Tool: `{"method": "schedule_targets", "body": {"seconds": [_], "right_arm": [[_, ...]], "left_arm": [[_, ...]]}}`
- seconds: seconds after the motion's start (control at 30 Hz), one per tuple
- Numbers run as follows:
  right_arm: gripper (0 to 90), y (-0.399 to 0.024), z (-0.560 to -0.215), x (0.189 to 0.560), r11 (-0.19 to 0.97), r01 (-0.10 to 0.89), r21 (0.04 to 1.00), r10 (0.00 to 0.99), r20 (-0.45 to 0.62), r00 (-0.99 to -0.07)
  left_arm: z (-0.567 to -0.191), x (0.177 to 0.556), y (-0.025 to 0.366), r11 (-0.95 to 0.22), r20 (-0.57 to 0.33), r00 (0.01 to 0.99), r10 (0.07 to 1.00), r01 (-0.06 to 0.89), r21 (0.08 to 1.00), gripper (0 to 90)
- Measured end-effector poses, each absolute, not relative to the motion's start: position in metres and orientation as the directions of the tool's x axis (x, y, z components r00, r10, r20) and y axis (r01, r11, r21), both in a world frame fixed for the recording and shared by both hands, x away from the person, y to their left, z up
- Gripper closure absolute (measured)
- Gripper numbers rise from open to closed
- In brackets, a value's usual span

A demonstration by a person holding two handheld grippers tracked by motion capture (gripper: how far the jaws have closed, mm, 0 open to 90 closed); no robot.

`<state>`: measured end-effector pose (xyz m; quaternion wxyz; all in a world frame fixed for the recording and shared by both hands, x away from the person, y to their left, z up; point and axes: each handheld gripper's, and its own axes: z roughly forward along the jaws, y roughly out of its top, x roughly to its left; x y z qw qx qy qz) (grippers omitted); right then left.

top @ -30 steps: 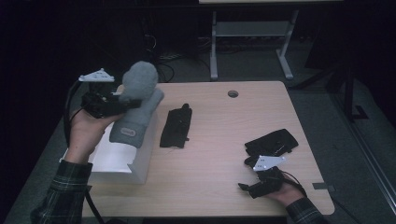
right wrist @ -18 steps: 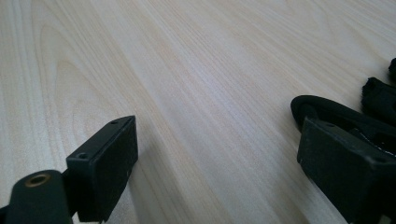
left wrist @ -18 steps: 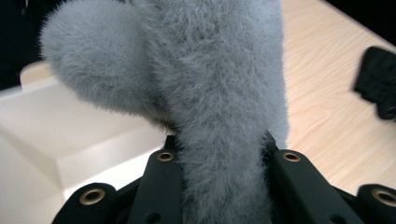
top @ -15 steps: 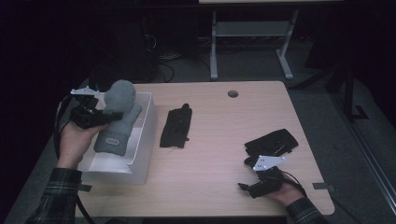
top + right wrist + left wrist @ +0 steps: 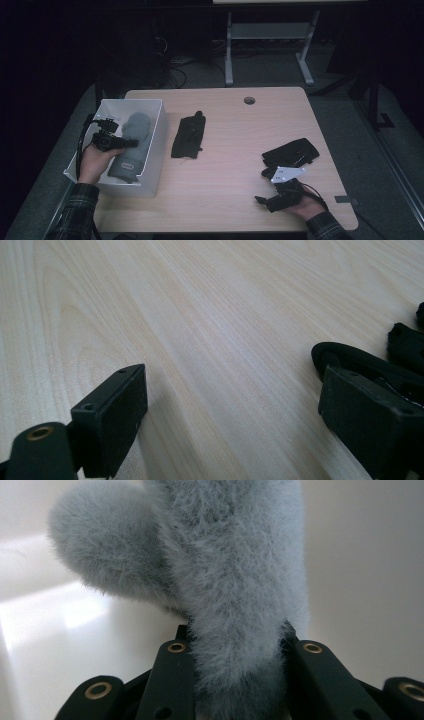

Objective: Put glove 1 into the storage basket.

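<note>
The left gripper clamps the fluffy grey mitten inside the white box, unreleased; two black gloves, probably, remain outside. The right gripper rests wide open, empty.

The high view is dim: the room around the bench sinks into near black, and only the benchtop and the white bin catch light. The left gripper view is bright, with soft glare on the bin's wall. In the right gripper view the nearest fingers blur slightly.
</note>
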<state>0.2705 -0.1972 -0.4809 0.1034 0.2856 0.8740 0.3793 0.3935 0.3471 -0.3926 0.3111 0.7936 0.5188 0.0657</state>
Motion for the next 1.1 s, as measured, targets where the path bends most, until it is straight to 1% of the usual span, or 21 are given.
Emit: {"method": "schedule_targets", "body": {"seconds": [0.13,0.2,0.23,0.3,0.37,0.43,0.47,0.5,0.63,0.67,0.7,0.87,1.0,1.07,1.1], "right_arm": [[11.9,-0.197,-0.481,0.270,0.548,0.423,0.722,0.579,0.038,-0.815],[11.8,-0.197,-0.481,0.270,0.549,0.422,0.722,0.578,0.037,-0.815],[11.8,-0.197,-0.481,0.270,0.549,0.422,0.722,0.578,0.037,-0.815],[11.8,-0.197,-0.481,0.270,0.549,0.421,0.722,0.577,0.037,-0.816],[11.8,-0.197,-0.481,0.270,0.549,0.423,0.721,0.578,0.038,-0.815],[11.8,-0.197,-0.481,0.270,0.550,0.421,0.722,0.577,0.036,-0.816],[11.8,-0.197,-0.481,0.271,0.550,0.420,0.722,0.577,0.036,-0.816],[11.8,-0.197,-0.481,0.271,0.550,0.420,0.722,0.577,0.036,-0.816],[11.8,-0.197,-0.481,0.270,0.549,0.422,0.721,0.578,0.037,-0.815],[11.8,-0.197,-0.481,0.270,0.549,0.422,0.721,0.578,0.037,-0.815],[11.7,-0.197,-0.481,0.270,0.549,0.423,0.721,0.578,0.038,-0.815],[11.7,-0.197,-0.481,0.270,0.549,0.423,0.721,0.579,0.038,-0.815],[11.7,-0.197,-0.481,0.270,0.550,0.421,0.721,0.577,0.037,-0.816],[11.7,-0.197,-0.481,0.270,0.549,0.423,0.721,0.578,0.038,-0.815],[11.7,-0.197,-0.481,0.270,0.549,0.422,0.721,0.578,0.037,-0.815]], "left_arm": [[-0.405,0.397,0.349,-0.285,-0.207,0.442,0.873,0.807,0.518,69.0],[-0.412,0.399,0.350,-0.290,-0.193,0.434,0.880,0.813,0.505,65.2],[-0.412,0.399,0.350,-0.290,-0.193,0.434,0.880,0.813,0.505,62.0],[-0.411,0.399,0.351,-0.281,-0.185,0.424,0.886,0.811,0.512,50.0],[-0.405,0.397,0.349,-0.271,-0.148,0.404,0.903,0.802,0.532,39.1],[-0.402,0.397,0.348,-0.271,-0.134,0.401,0.906,0.793,0.546,33.9],[-0.393,0.396,0.347,-0.266,-0.114,0.400,0.910,0.771,0.579,31.8],[-0.393,0.396,0.347,-0.266,-0.114,0.400,0.910,0.771,0.579,29.5],[-0.364,0.392,0.343,-0.272,-0.087,0.418,0.904,0.719,0.639,27.3],[-0.364,0.392,0.343,-0.272,-0.087,0.418,0.904,0.719,0.639,26.7],[-0.352,0.390,0.340,-0.276,-0.080,0.431,0.899,0.698,0.661,26.4],[-0.332,0.386,0.329,-0.273,-0.089,0.459,0.884,0.661,0.699,25.5],[-0.313,0.380,0.308,-0.301,-0.085,0.514,0.854,0.620,0.725,24.4],[-0.309,0.379,0.302,-0.306,-0.081,0.523,0.849,0.610,0.731,24.3],[-0.302,0.375,0.290,-0.310,-0.076,0.537,0.840,0.590,0.745,24.3]]}}
